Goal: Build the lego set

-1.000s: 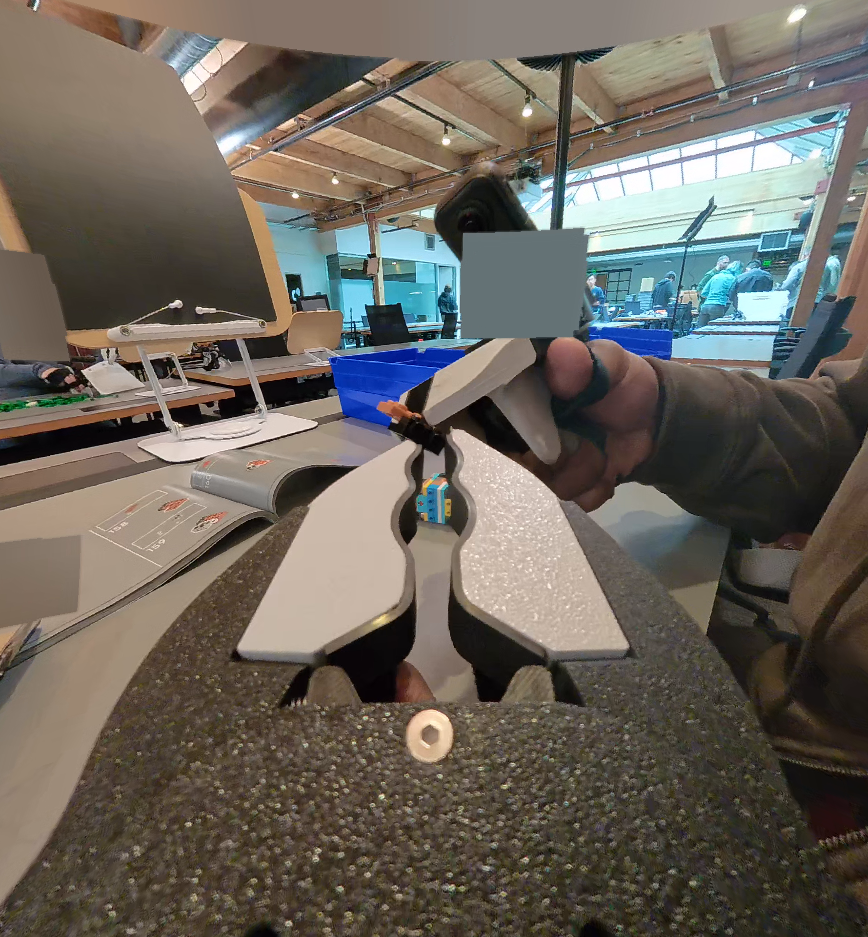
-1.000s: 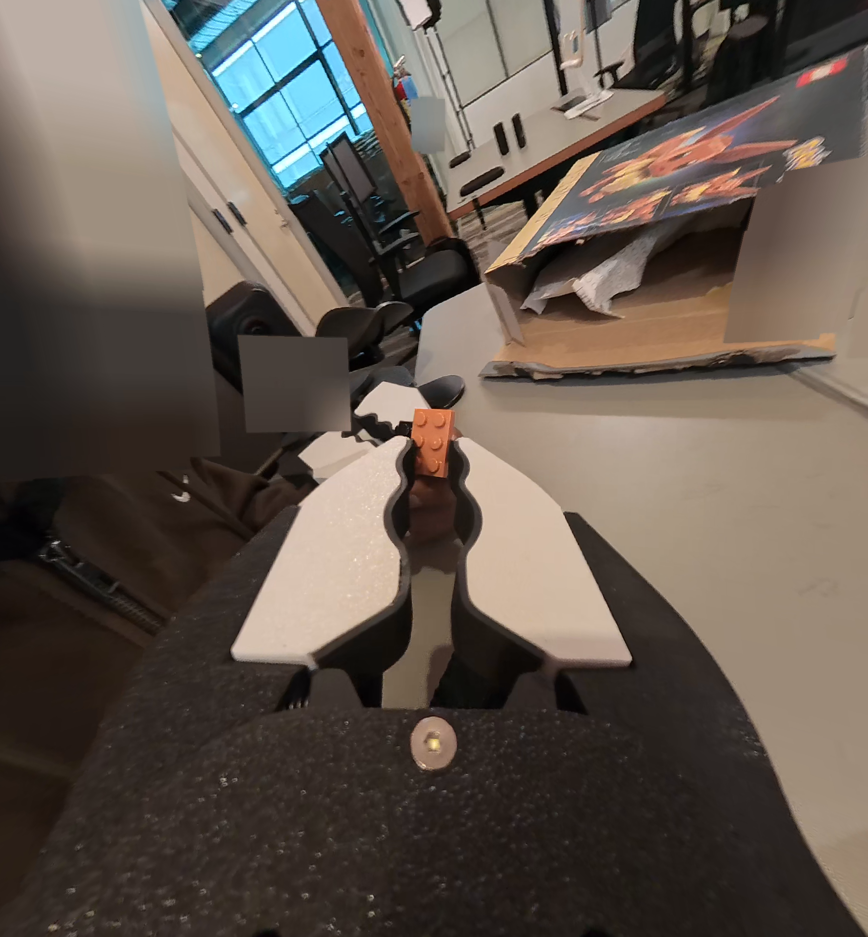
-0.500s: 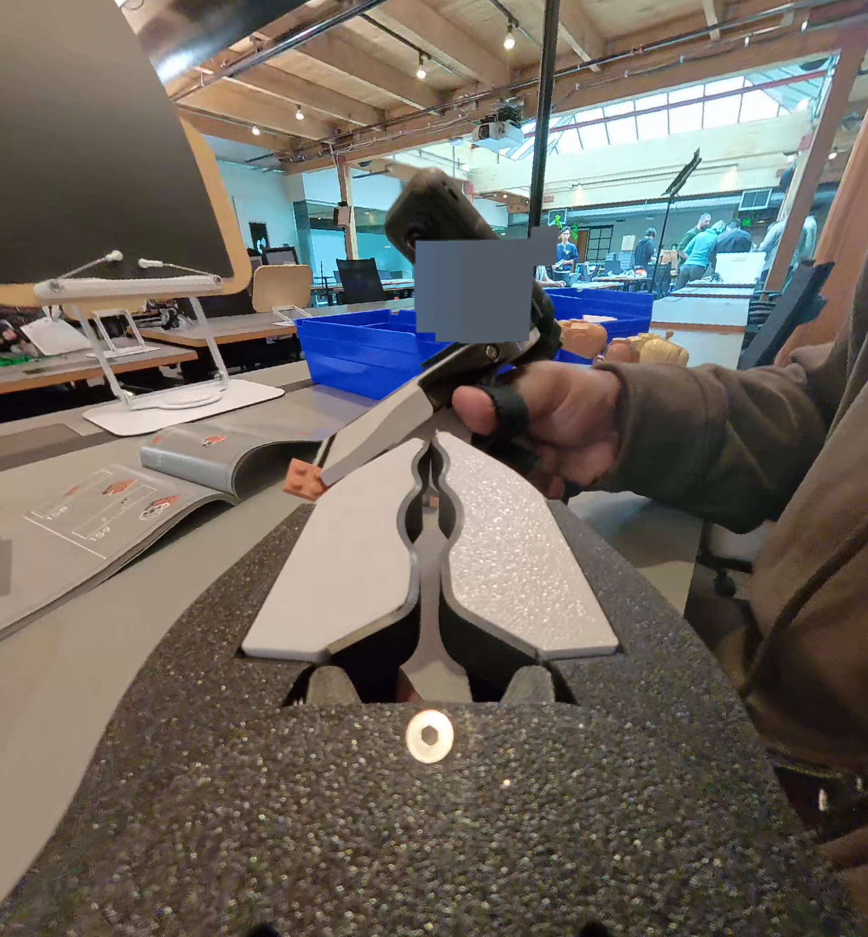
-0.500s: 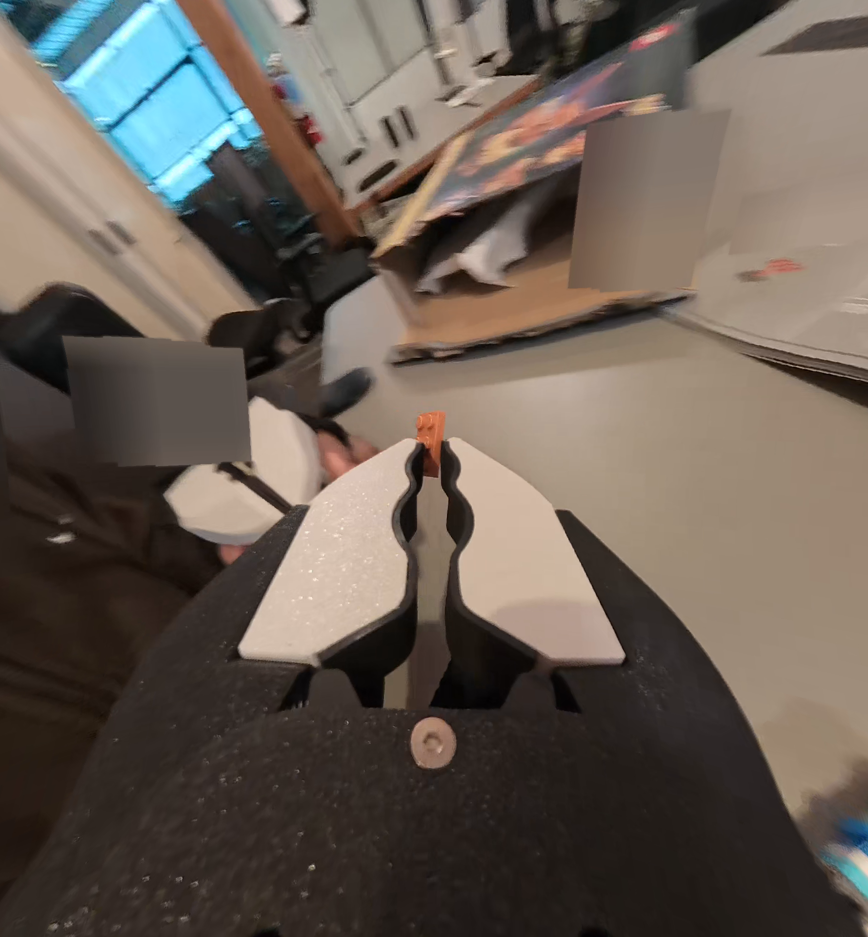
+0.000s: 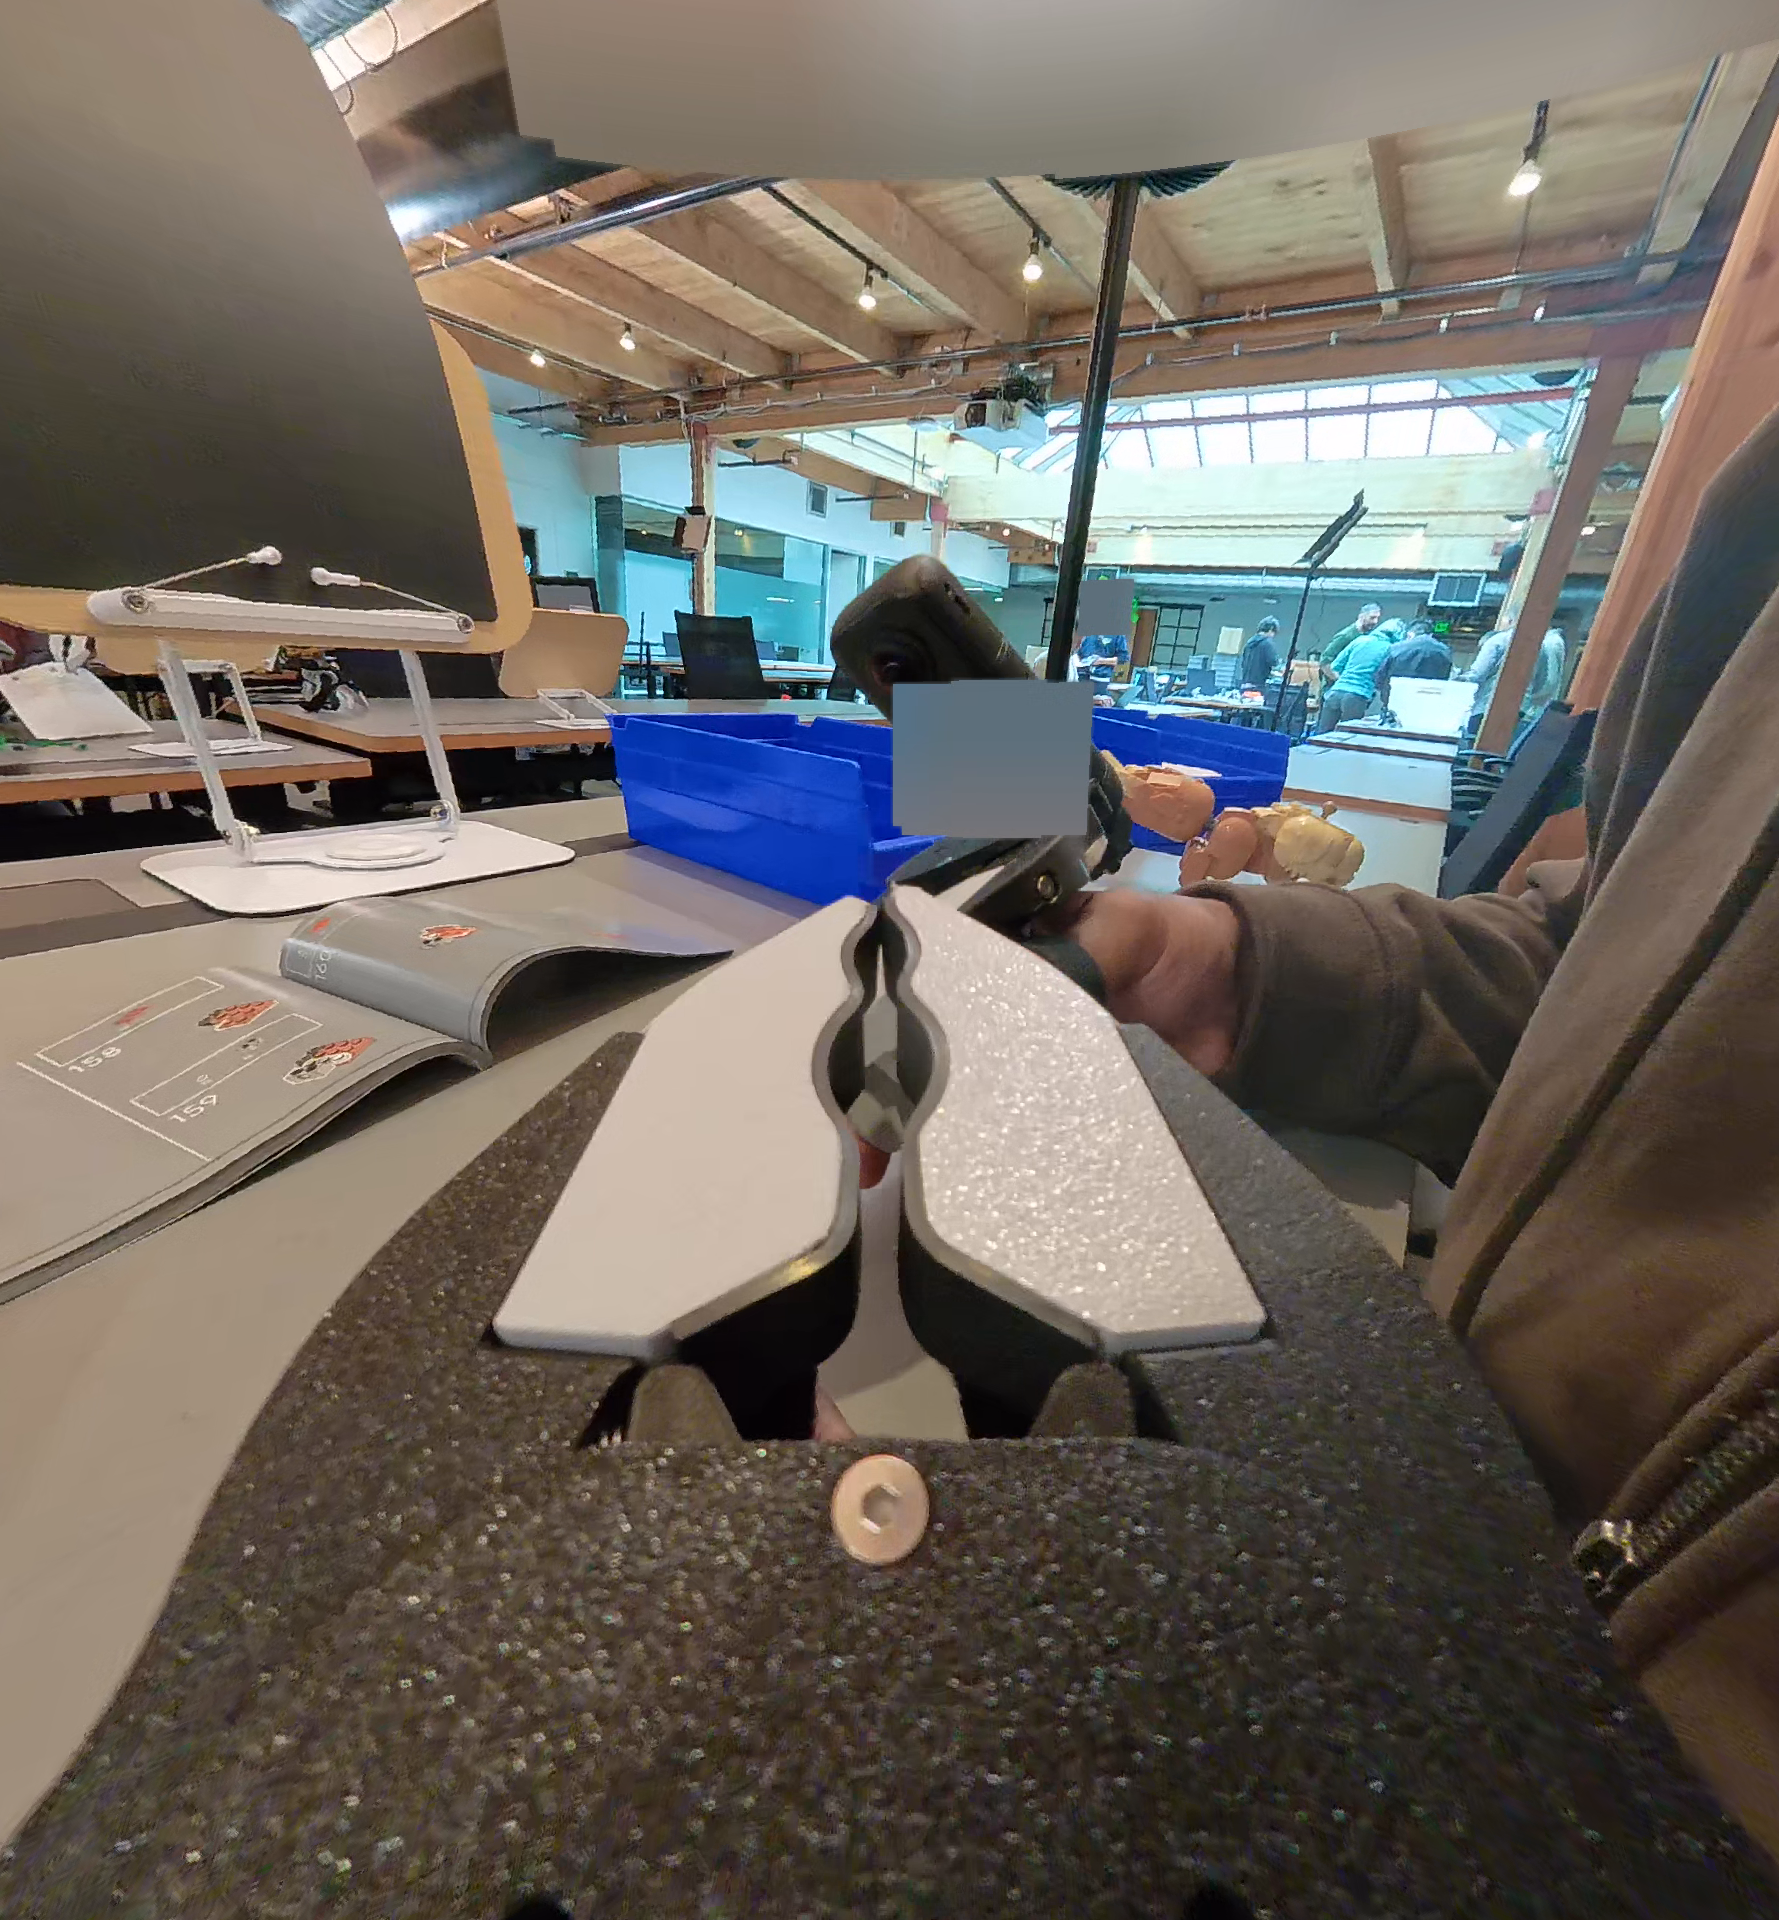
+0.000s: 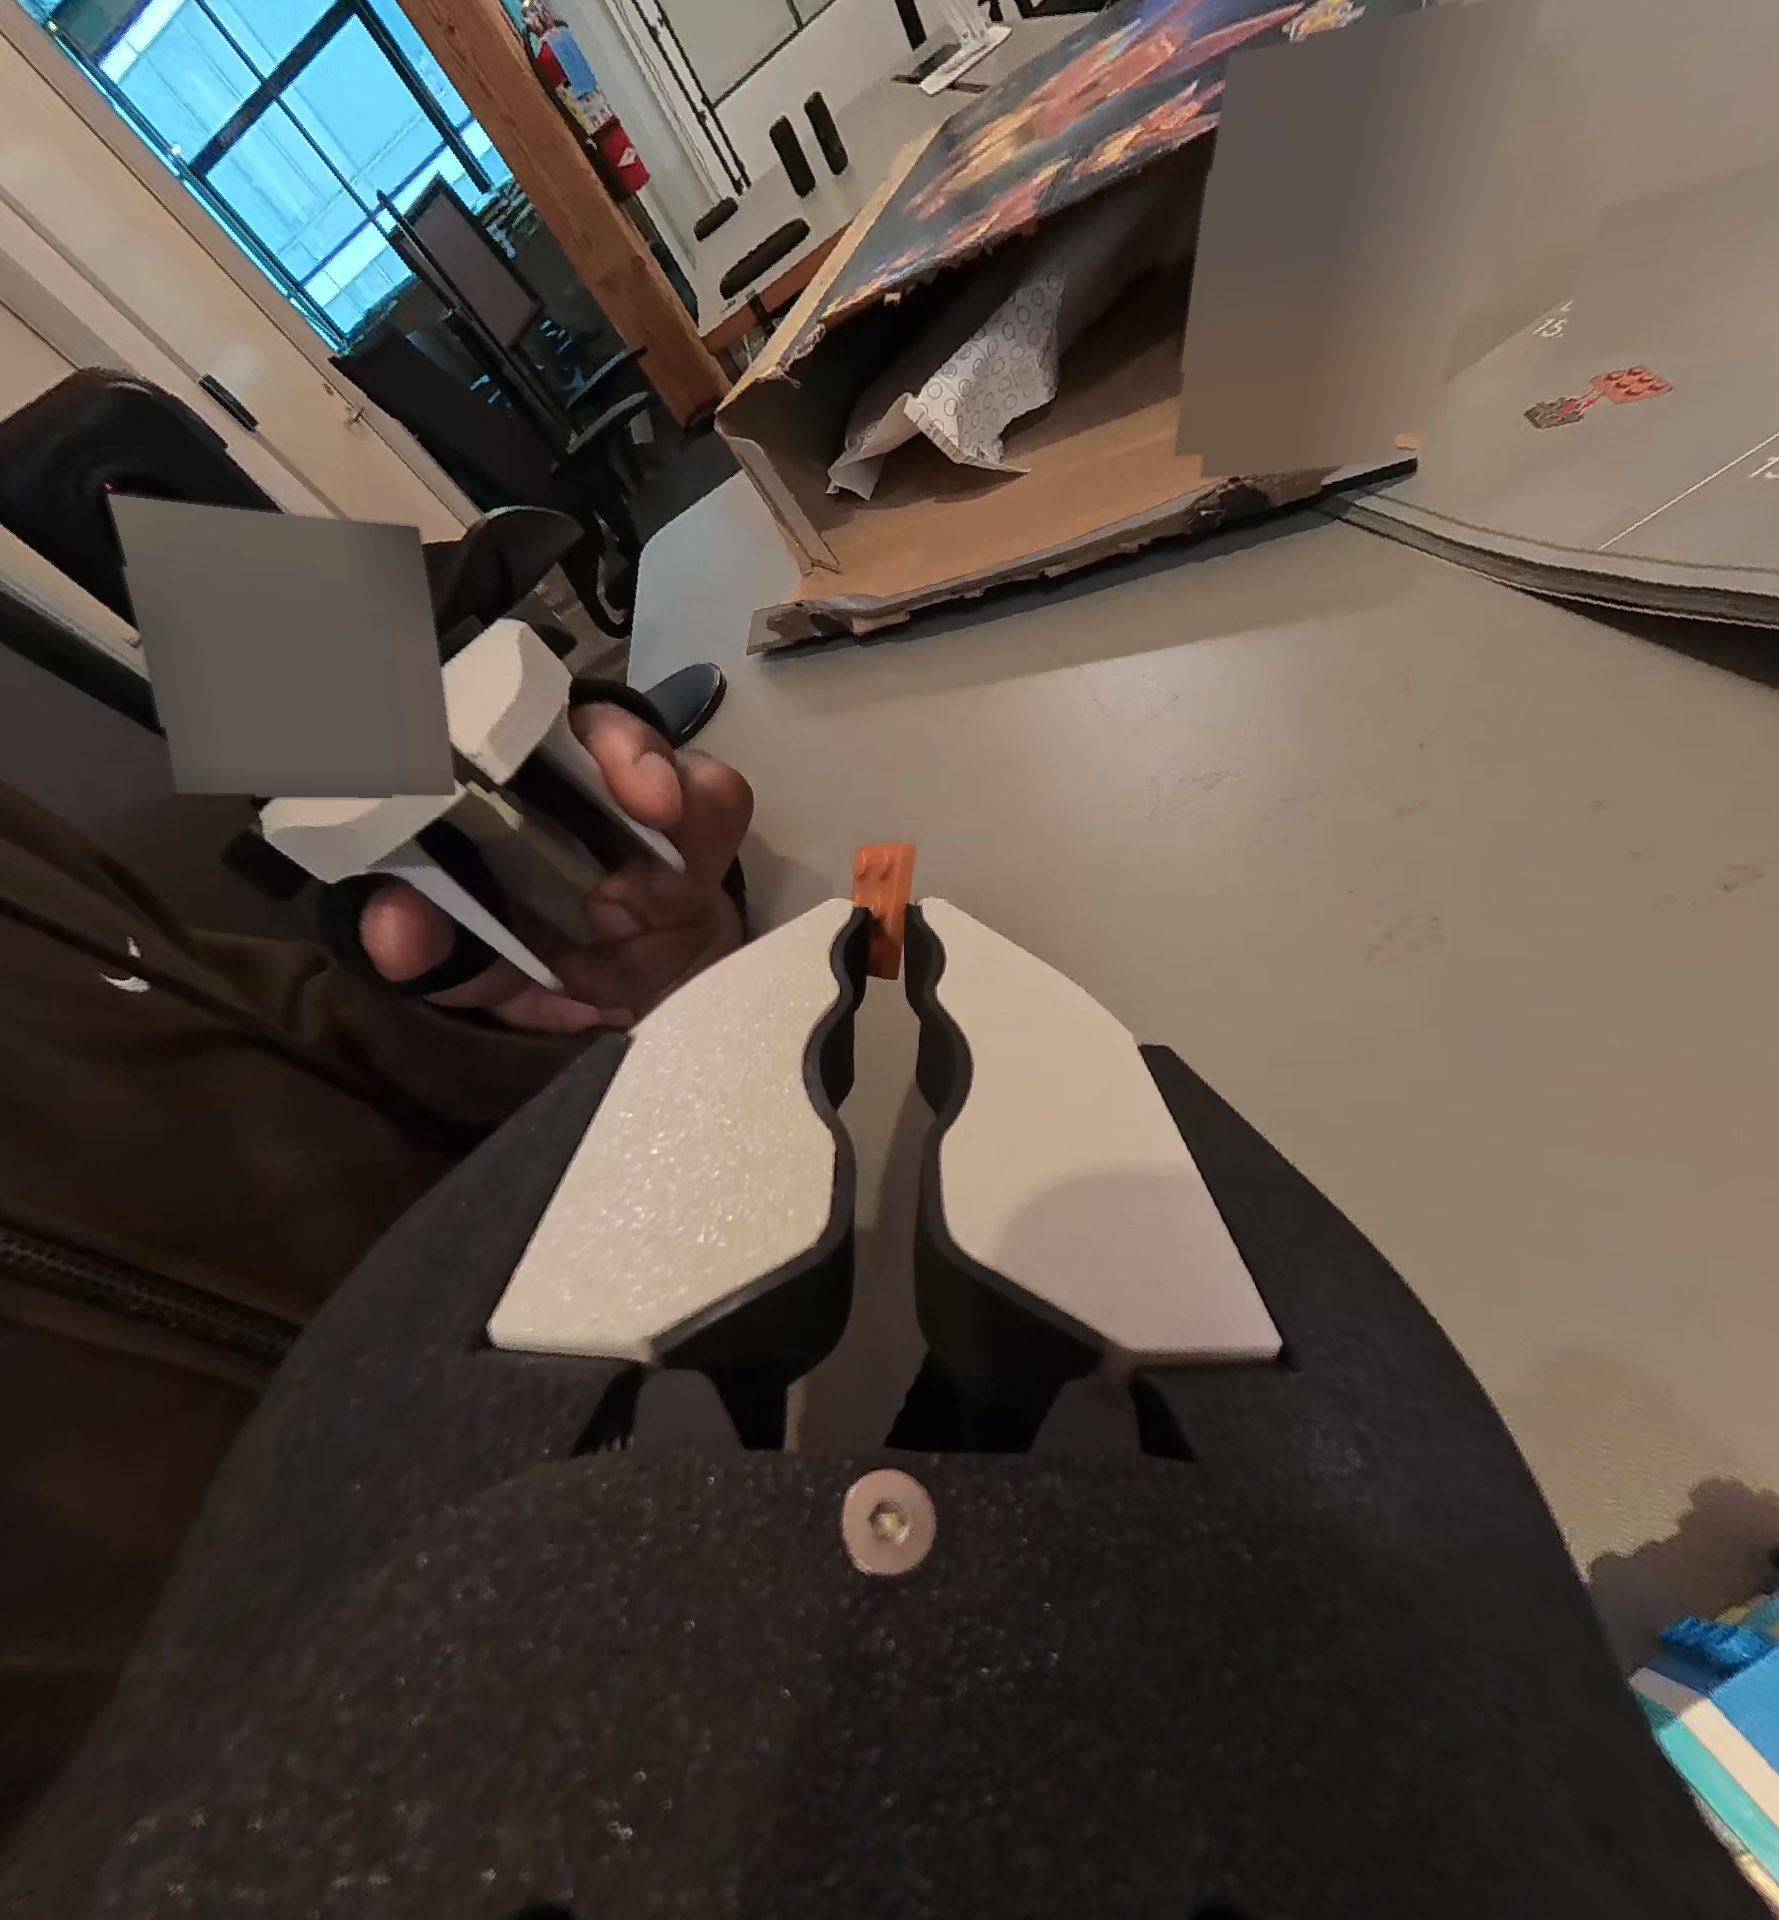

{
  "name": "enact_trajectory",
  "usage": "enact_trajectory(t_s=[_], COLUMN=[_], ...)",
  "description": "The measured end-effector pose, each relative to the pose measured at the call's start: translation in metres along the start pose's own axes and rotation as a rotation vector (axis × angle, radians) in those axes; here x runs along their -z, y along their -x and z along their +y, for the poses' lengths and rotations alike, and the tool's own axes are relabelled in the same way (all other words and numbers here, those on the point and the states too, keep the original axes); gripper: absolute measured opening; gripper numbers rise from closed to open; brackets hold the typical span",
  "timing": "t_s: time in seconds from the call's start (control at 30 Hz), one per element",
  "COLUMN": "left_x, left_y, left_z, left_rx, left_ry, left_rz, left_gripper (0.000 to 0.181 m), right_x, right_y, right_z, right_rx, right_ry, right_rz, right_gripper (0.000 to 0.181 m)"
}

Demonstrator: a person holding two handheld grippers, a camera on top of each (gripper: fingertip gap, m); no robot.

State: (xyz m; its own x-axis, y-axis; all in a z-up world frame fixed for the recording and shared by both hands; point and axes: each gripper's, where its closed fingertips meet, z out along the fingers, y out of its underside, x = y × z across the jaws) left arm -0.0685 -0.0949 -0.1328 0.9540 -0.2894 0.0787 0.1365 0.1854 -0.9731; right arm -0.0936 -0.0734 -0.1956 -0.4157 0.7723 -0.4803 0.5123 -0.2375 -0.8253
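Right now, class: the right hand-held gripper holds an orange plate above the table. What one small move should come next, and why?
Probably carry the orange plate toward the partly built model at the lower right. The right hand-held gripper pinches it clear of the grey table, and the left hand-held gripper looks closed and empty, so nothing else seems ready to join.

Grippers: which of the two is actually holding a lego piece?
The right gripper: a small orange plate is pinched upright between its tips. The left gripper has its tips closed together with no piece visible between them.
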Motion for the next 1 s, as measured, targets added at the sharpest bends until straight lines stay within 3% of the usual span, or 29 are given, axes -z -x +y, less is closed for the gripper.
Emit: enact_trajectory(t_s=[0.7,1.0], left_x=[0.004,0.005], left_y=[0.003,0.006], left_z=[-0.004,-0.005], left_rx=[0.017,0.034], left_ry=[-0.036,-0.043], left_rz=[-0.01,-0.02], left_gripper=[0.0,0.0], right_x=[-0.002,0.0], right_y=[-0.009,-0.023], right_z=[-0.001,-0.005], right_rx=[0.037,0.103], right_ry=[0.0,-0.014], right_rz=[0.071,0.19], right_gripper=[0.006,0.007])
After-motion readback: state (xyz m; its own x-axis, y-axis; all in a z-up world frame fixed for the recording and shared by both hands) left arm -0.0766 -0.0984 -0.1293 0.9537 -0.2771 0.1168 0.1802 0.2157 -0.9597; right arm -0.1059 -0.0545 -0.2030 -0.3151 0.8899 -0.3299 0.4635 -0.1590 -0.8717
